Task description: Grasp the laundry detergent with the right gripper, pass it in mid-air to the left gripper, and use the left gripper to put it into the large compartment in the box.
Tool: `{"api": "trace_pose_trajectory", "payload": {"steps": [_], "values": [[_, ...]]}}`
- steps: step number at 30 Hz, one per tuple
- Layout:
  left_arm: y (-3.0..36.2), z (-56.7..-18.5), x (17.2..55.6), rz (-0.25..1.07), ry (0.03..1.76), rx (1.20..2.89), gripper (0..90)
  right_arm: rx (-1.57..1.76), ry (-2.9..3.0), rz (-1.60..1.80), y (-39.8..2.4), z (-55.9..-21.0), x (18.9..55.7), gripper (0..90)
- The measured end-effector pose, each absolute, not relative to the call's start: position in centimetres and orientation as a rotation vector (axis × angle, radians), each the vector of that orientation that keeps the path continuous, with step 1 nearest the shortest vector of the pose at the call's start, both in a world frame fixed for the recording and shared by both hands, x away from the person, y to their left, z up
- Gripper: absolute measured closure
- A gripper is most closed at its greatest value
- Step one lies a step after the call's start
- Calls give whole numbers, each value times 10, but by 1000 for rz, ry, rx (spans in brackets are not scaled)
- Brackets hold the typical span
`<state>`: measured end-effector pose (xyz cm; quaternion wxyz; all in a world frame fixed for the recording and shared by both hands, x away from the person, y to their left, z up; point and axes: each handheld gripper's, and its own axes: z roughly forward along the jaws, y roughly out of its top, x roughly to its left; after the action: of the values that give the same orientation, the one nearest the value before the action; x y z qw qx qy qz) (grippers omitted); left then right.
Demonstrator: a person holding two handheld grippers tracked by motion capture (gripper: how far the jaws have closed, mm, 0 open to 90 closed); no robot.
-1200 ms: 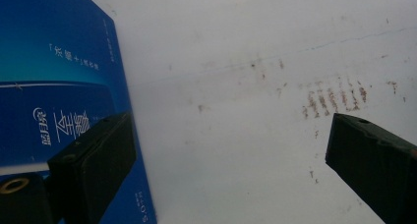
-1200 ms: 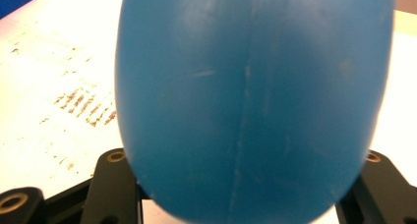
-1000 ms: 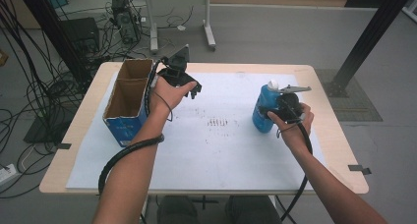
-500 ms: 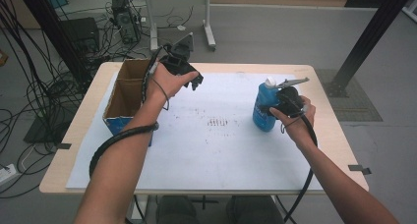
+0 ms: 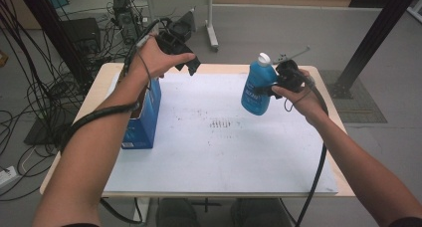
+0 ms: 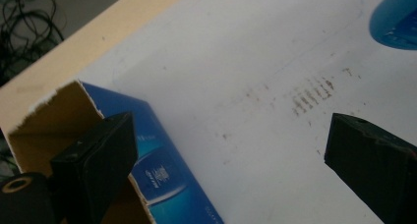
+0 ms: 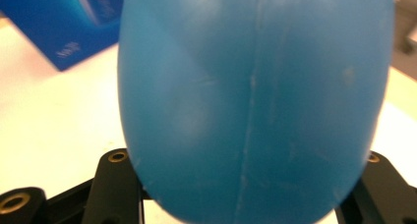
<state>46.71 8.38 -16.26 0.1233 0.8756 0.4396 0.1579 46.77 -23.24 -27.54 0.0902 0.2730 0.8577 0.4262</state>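
A blue bottle [image 5: 257, 87] with a white cap [image 5: 263, 58] hangs above the right half of the table, held upright; my right gripper [image 5: 272, 89] is shut on its body from the right. In the right gripper view the bottle [image 7: 251, 101] bulges between the two black jaws. My left gripper [image 5: 189, 62] is raised over the table's back left, above an open blue cardboard box [image 5: 142, 115]. Its jaws stand wide apart in the left gripper view, nothing between them [image 6: 231, 170], with the box's open top [image 6: 147, 150] below and the bottle [image 6: 396, 22] far off.
A white sheet [image 5: 224, 152] with dark smudges [image 5: 221, 123] covers the wooden table [image 5: 224, 67]. Cables [image 5: 30, 87] pile on the floor at the left. A black post [image 5: 368, 43] stands at the right, and another table's leg [image 5: 211, 18] rises behind.
The right gripper has lifted the bottle off the table and carried it up and slightly left. The left hand has risen from the box's top, its jaws open.
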Motion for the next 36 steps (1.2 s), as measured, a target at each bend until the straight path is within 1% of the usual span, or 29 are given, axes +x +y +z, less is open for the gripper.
{"api": "trace_pose_trajectory", "payload": {"steps": [1, 2, 3, 4, 5, 8, 9, 12, 13, 14, 15, 16, 17, 21, 30, 36], "values": [[83, -152, 465, 470, 1198, 2597, 63, 778, 2567, 1274, -230, -270, 470, 431], [83, -152, 465, 470, 1198, 2597, 63, 778, 2567, 1274, -230, -270, 470, 431], [82, -143, 464, 462, 1111, 2634, 63, 701, 2604, 1274, -224, -261, 474, 431], [81, -138, 463, 459, 1077, 2648, 62, 660, 2622, 1273, -221, -257, 477, 431], [81, -138, 463, 459, 1077, 2648, 62, 660, 2622, 1273, -221, -257, 477, 431], [77, -124, 460, 449, 956, 2694, 61, 543, 2668, 1237, -207, -246, 481, 431], [77, -124, 460, 449, 956, 2694, 61, 543, 2668, 1237, -207, -246, 481, 431], [70, -117, 459, 445, 866, 2767, 61, 453, 2715, 1225, -191, -242, 484, 430], [70, -117, 459, 445, 866, 2767, 61, 438, 2726, 1222, -186, -242, 484, 430], [66, -116, 458, 426, 816, 2806, 62, 422, 2739, 1221, -181, -242, 485, 430], [66, -116, 458, 426, 816, 2806, 62, 407, 2748, 1220, -176, -243, 485, 430], [62, -116, 456, 373, 763, 2837, 63, 386, 2754, 1220, -170, -244, 484, 430], [62, -116, 456, 373, 763, 2837, 62, 386, 2754, 1220, -170, -244, 484, 430], [55, -119, 452, 340, 696, 2899, 62, 333, 2803, 1231, -145, -251, 481, 430], [53, -127, 445, 304, 644, 2963, 61, 228, 2866, 1277, -109, -268, 470, 430], [57, -131, 442, 282, 645, 2989, 62, 184, 2882, 1323, -90, -277, 463, 430]]}}
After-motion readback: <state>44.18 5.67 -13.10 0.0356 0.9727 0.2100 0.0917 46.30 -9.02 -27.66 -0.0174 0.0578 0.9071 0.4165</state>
